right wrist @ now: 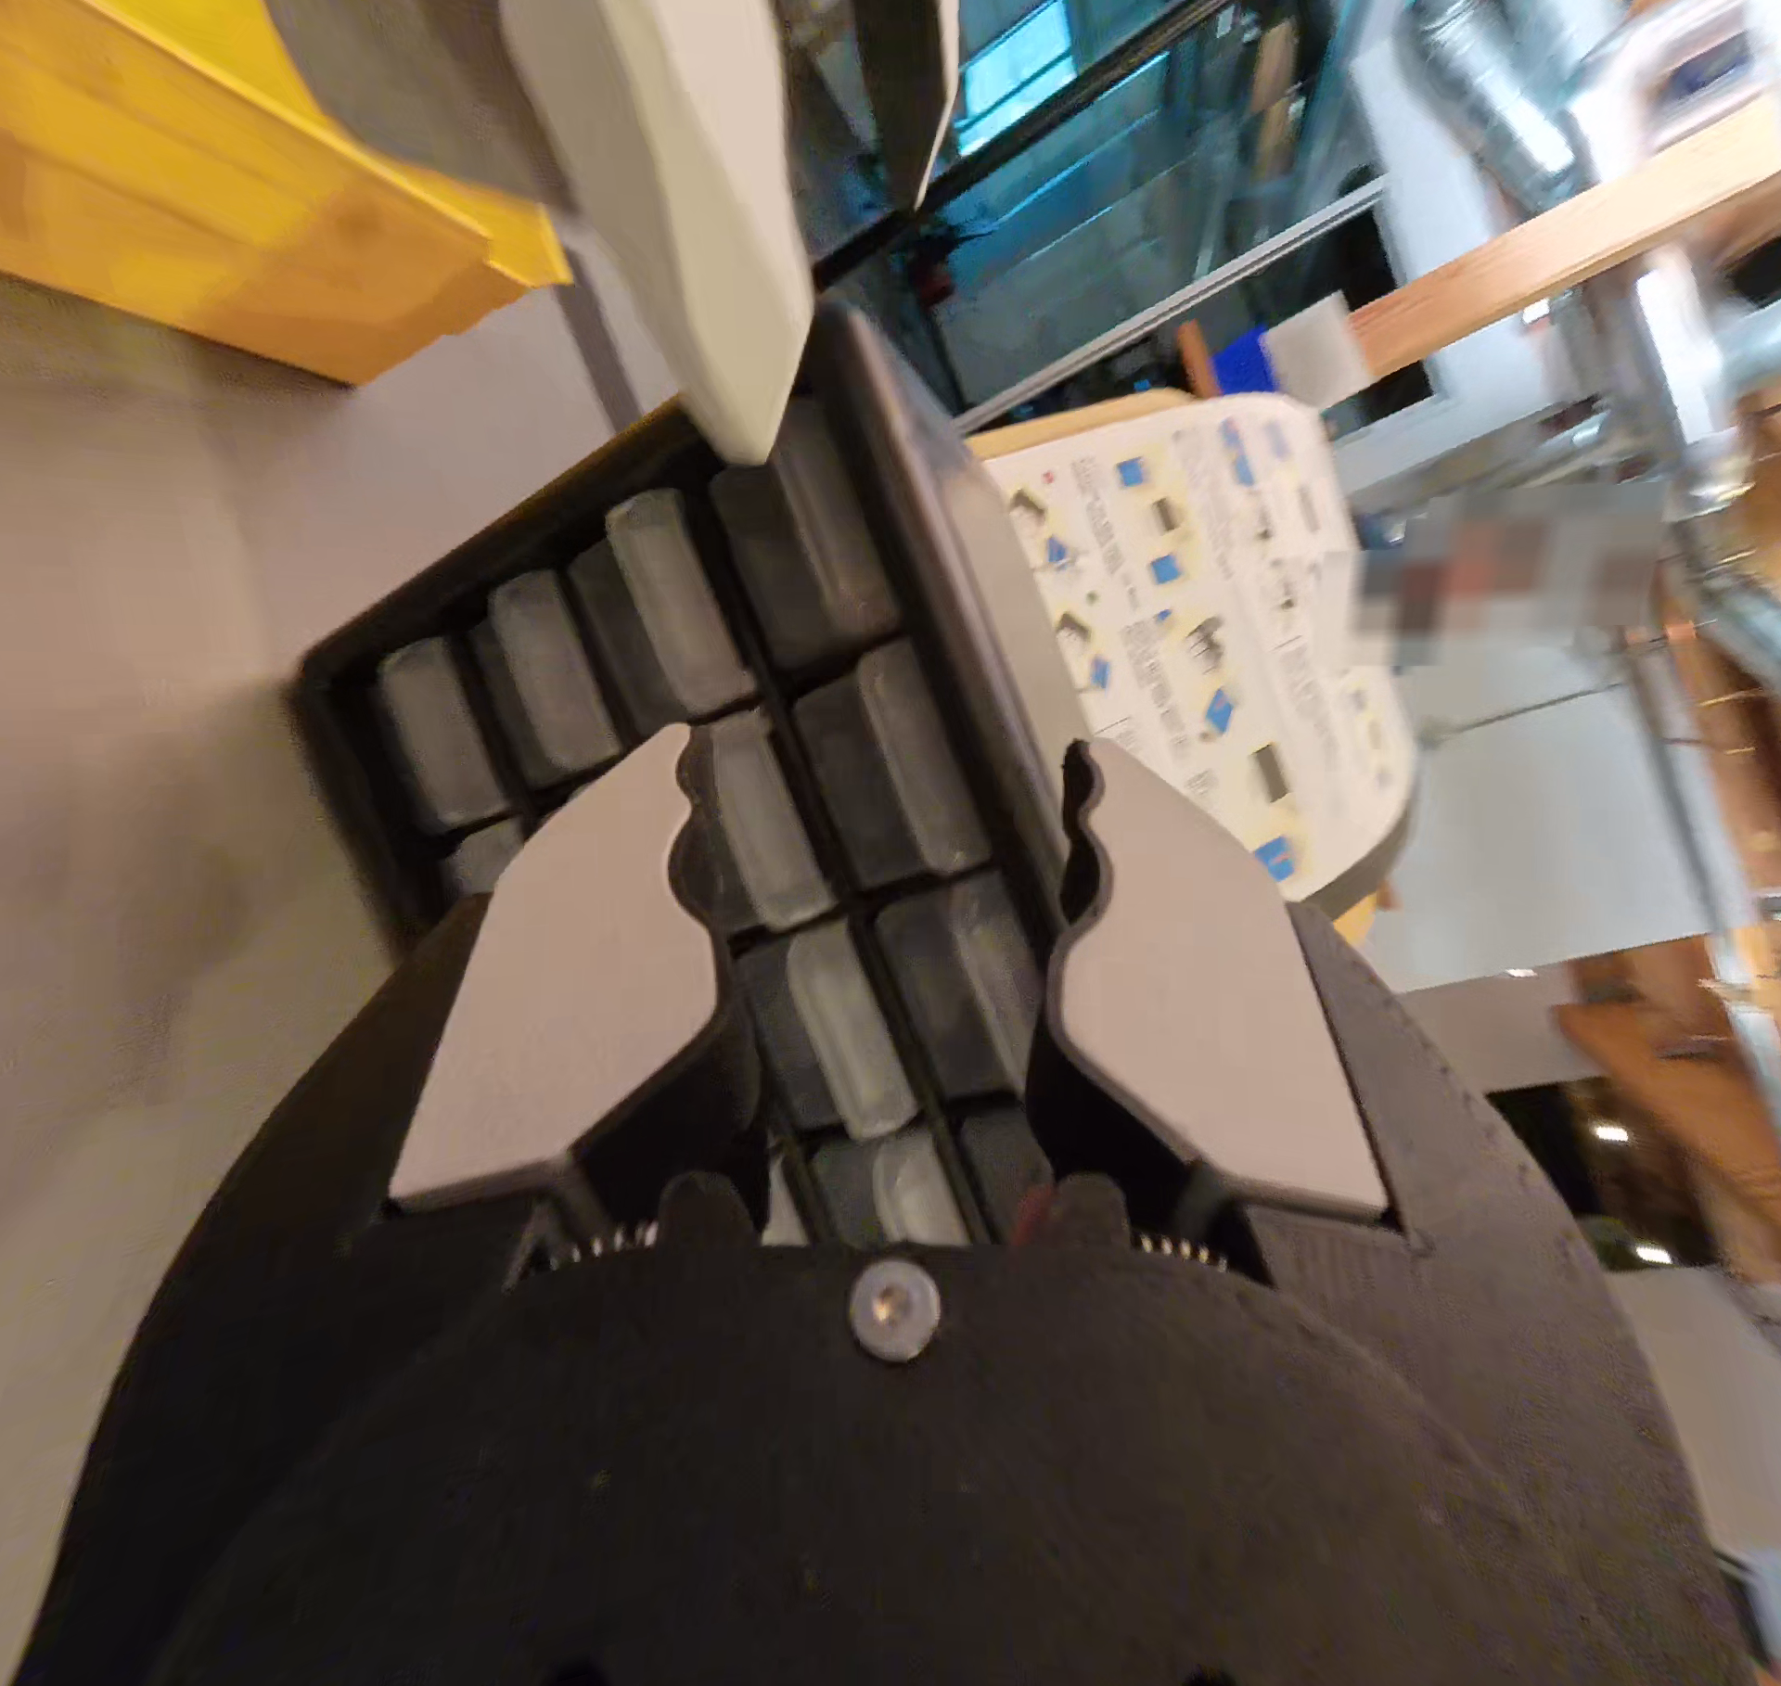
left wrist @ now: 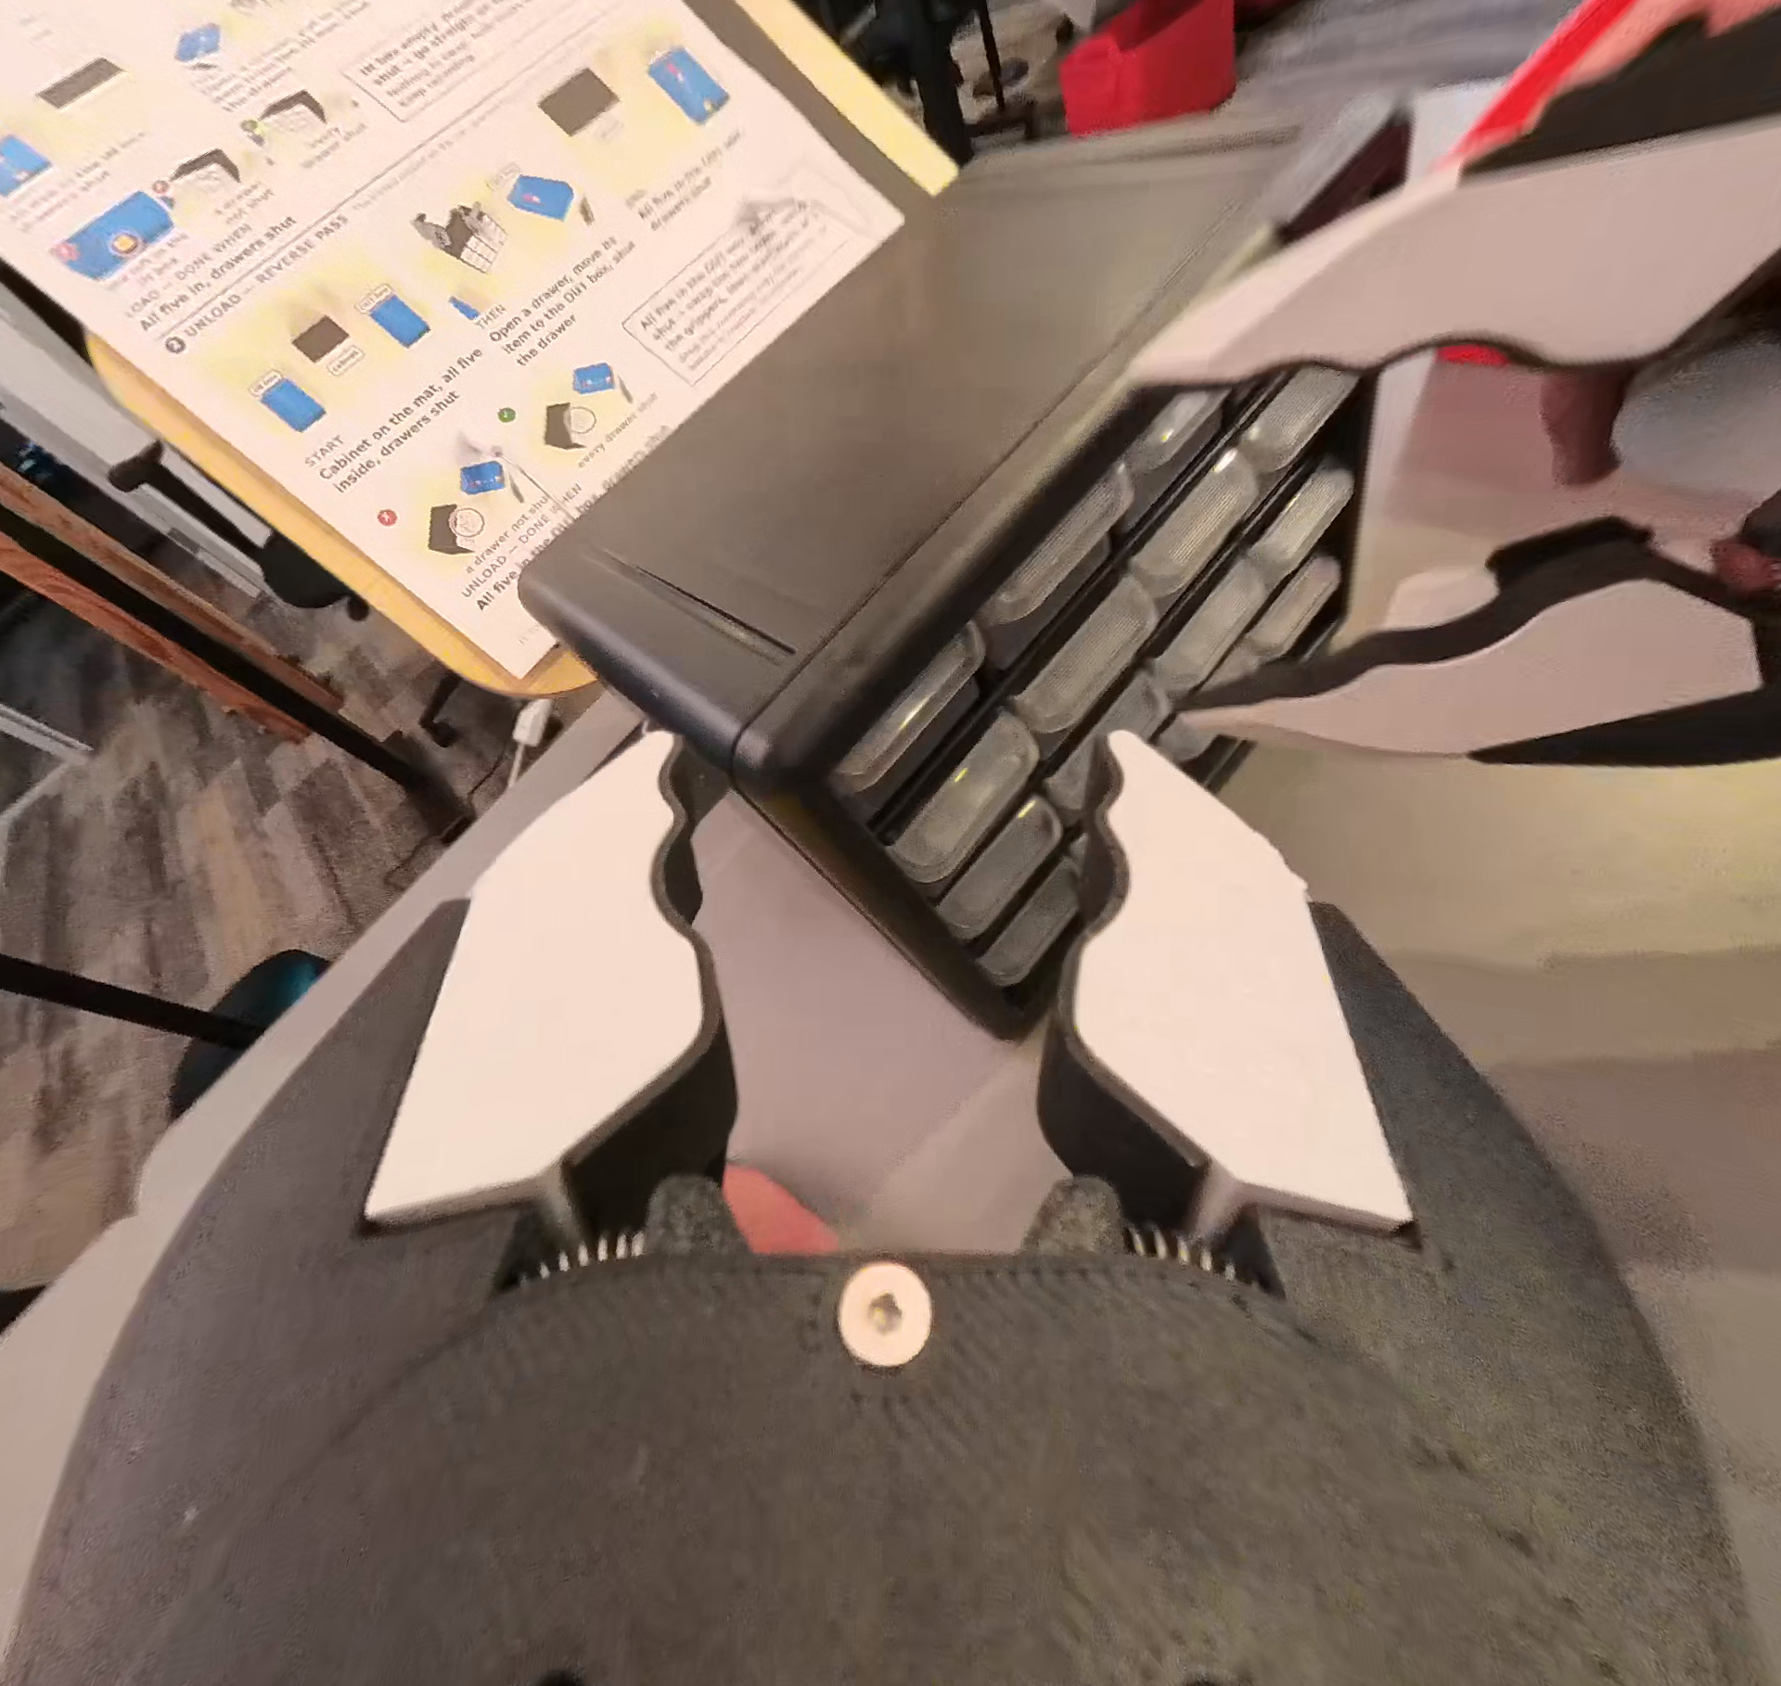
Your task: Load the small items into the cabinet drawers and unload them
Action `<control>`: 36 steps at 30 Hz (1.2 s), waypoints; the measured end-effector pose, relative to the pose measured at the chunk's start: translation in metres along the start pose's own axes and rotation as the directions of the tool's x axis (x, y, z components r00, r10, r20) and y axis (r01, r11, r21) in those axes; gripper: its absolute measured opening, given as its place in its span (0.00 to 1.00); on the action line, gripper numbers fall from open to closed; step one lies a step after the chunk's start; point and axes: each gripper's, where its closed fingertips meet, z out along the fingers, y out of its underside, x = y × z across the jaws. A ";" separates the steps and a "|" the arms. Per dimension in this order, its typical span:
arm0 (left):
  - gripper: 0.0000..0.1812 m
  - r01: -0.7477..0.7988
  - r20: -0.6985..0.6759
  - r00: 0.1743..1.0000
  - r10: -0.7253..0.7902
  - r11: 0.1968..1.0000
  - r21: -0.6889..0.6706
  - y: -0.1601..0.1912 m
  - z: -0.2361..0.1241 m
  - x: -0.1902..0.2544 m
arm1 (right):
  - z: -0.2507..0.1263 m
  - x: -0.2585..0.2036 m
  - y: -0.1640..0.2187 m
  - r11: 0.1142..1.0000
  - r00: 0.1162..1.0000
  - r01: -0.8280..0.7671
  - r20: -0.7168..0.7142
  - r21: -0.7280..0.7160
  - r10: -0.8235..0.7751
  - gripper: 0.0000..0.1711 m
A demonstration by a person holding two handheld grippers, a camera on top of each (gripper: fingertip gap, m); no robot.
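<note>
A black cabinet (left wrist: 867, 445) with several small translucent drawers (left wrist: 973, 792), all pushed in, stands on a grey table (left wrist: 1494, 1013). My left gripper (left wrist: 896, 753) is open, with its jaws either side of the cabinet's near front corner. My right gripper (left wrist: 1166, 541) is open at the far end, one finger over the top panel and one at the drawer fronts. In the right wrist view the right gripper (right wrist: 882, 753) straddles the cabinet's (right wrist: 973, 676) top front edge and a column of drawers (right wrist: 867, 773). The left gripper (right wrist: 834, 320) reaches in above. I cannot tell if any finger presses the cabinet. No small items show.
A printed instruction sheet (left wrist: 385, 194) lies on a round-edged wooden table (left wrist: 838, 98) behind the cabinet, also seen in the right wrist view (right wrist: 1205, 628). A yellow wooden box (right wrist: 241, 194) stands on the grey table (right wrist: 145, 676). Red bins (left wrist: 1147, 50) and chair legs stand on the floor beyond.
</note>
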 end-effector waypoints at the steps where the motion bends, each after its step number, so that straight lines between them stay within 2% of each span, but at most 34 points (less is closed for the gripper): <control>1: 0.44 -0.036 0.005 0.999 0.036 0.999 -0.023 0.005 0.007 -0.002 | 0.007 0.003 -0.006 0.999 0.998 0.040 -0.040 0.005 -0.040 0.38; 3: 0.44 -0.106 0.024 0.994 0.107 0.994 -0.036 0.011 0.017 -0.006 | 0.020 0.007 -0.014 0.994 0.990 0.105 -0.094 0.010 -0.104 0.36; 8: 0.48 -0.241 -0.014 0.970 0.241 0.970 -0.037 0.015 0.033 -0.003 | 0.047 0.008 -0.013 0.983 0.977 0.180 -0.110 -0.042 -0.184 0.32; 13: 0.51 -0.360 -0.025 0.933 0.359 0.932 -0.043 0.018 0.041 0.001 | 0.055 0.010 -0.018 0.974 0.967 0.220 -0.122 -0.049 -0.224 0.29; 21: 0.52 -0.392 0.029 0.919 0.393 0.920 -0.027 0.020 0.044 0.001 | 0.049 0.006 -0.022 0.975 0.966 0.223 -0.137 0.002 -0.220 0.21; 27: 0.52 -0.396 0.026 0.918 0.396 0.918 -0.023 0.021 0.044 0.002 | 0.039 -0.002 -0.024 0.974 0.971 0.222 -0.103 0.037 -0.217 0.16; 29: 0.53 -0.394 0.025 0.919 0.394 0.919 -0.019 0.021 0.044 0.002 | 0.036 -0.006 -0.024 0.976 0.975 0.213 -0.078 0.043 -0.210 0.11; 36: 0.51 -0.344 -0.002 0.939 0.344 0.939 0.013 0.018 0.042 0.003 | 0.022 -0.014 -0.028 0.977 0.981 0.194 -0.014 0.083 -0.194 0.08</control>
